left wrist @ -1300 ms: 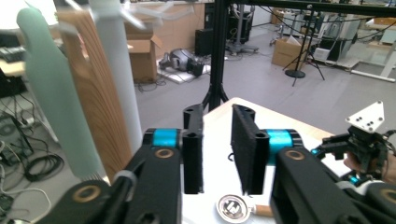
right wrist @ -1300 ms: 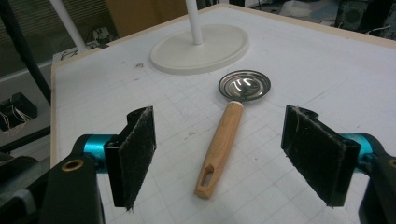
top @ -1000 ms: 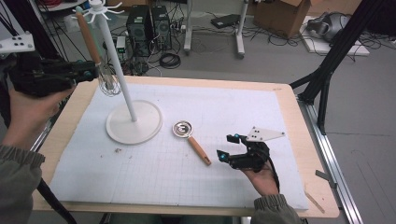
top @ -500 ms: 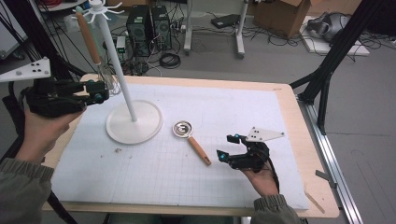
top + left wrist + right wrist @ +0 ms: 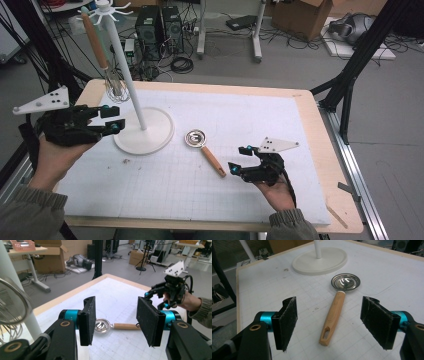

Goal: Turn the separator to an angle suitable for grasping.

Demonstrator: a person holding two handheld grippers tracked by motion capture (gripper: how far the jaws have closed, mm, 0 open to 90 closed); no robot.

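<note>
A white stand (image 5: pixel 128 75) with a round base (image 5: pixel 150 136) stands at the table's left. A wire whisk (image 5: pixel 115 88) with a wooden handle hangs from its top hooks. A steel ladle (image 5: pixel 195 138) with a wooden handle lies on the white mat right of the base. My left gripper (image 5: pixel 114 119) is open and empty, just left of the pole above the base. My right gripper (image 5: pixel 239 160) is open just right of the handle's end. In the right gripper view the ladle (image 5: pixel 336 308) lies between and ahead of the open gripper (image 5: pixel 329 325). The left gripper (image 5: pixel 116 320) looks toward the ladle (image 5: pixel 102 325).
The white mat (image 5: pixel 250 115) covers most of the wooden table (image 5: pixel 320 130). Computer towers, cables and cardboard boxes sit on the floor beyond the far edge. A black frame leg (image 5: pixel 350 75) rises at the right.
My left gripper has come down from beside the whisk and moved right, toward the stand's base. The right gripper and the ladle have stayed put.
</note>
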